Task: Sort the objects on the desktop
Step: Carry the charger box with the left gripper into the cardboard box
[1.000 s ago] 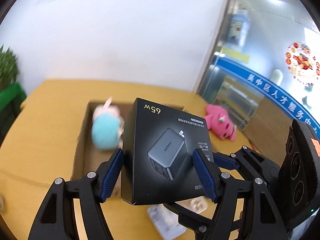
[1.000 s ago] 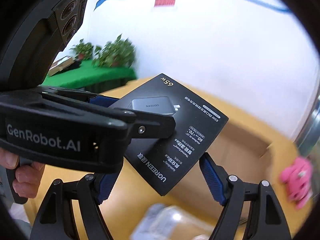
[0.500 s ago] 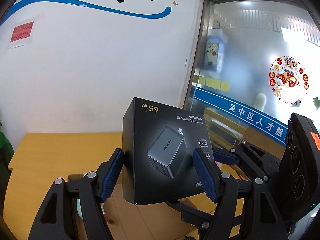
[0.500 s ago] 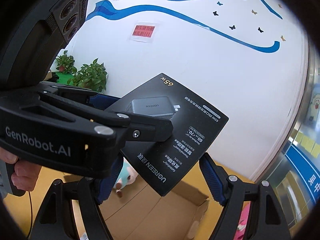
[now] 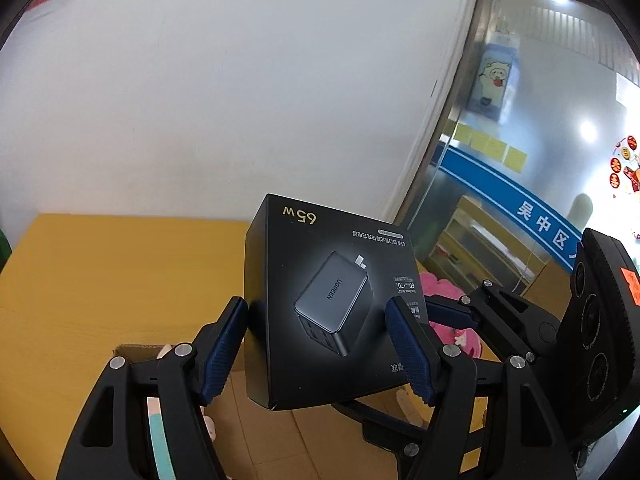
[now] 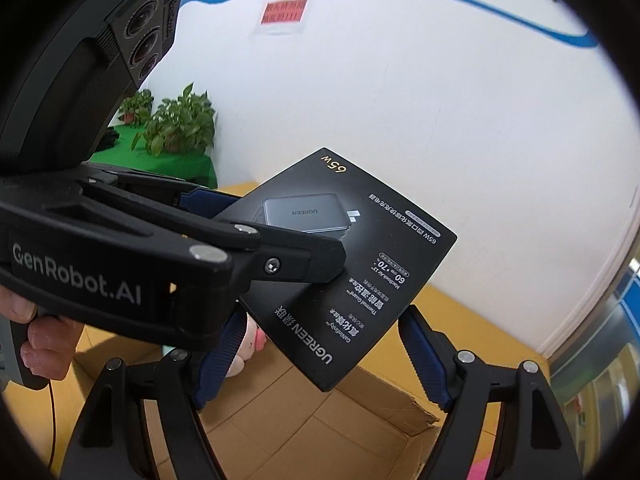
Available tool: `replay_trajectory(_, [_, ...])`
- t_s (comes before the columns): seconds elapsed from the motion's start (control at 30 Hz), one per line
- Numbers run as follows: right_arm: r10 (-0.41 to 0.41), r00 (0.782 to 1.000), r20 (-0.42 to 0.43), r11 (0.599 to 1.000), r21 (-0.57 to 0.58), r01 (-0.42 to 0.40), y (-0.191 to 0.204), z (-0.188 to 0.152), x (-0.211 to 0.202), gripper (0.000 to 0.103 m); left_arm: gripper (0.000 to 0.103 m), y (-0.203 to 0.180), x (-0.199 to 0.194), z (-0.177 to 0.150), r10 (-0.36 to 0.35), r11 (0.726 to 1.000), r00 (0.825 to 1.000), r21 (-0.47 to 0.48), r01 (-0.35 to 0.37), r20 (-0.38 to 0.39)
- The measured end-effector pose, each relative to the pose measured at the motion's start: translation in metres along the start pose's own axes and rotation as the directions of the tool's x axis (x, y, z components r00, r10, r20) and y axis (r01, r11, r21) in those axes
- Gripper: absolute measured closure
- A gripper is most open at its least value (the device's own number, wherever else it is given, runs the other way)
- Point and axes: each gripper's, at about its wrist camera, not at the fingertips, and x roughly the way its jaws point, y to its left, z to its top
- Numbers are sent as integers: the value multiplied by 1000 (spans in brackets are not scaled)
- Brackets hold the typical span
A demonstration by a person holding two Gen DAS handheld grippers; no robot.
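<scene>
1. In the left wrist view, at lower centre, my left gripper (image 5: 320, 350) clamps the black charger box (image 5: 328, 304), its blue ribbed pads pressing the box's two opposite sides.
2. In the right wrist view, my right gripper (image 6: 320, 360) sits at lower centre with the same box (image 6: 344, 264) between its pads. Both pads meet the box's edges, so I judge it a grip too, though the contact is less plain here.
3. The box is in the air above an open cardboard carton (image 6: 320, 432) on the yellow-tan table (image 5: 112, 280). Two claws share the load, probably to keep the flat box steady on its way to the carton.
4. The box is matte black card, square and shallow, with sharp corners and a printed grey charger. The carton is plain brown corrugated board with a torn flap.
5. A pink plush toy (image 5: 440, 292) shows right of the box, soft and fuzzy.
</scene>
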Motion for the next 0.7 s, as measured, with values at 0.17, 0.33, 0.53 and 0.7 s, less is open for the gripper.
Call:
replay_trajectory(0.17, [91,992,-84,993,77,-84,-23,-47,78,25,29,33,81,-28,16,997,989,-68,-26,-146])
replay_trajectory(0.33, [164,969,-186,981,137,-140,-29,-98,140,25,29,65,138,-71,37,990,958,-121,-75,-286])
replay_trajectory(0.53, [222,940,-259,969,166,-183,-26,-130,185,24,29,77,168,-98,91,983,923,-114,-143,-374])
replay_trajectory(0.7, [264,914,-308,961,166,-222,-17,-139,193,25,29,76,178,-107,114,971,882,-134,-196,-457])
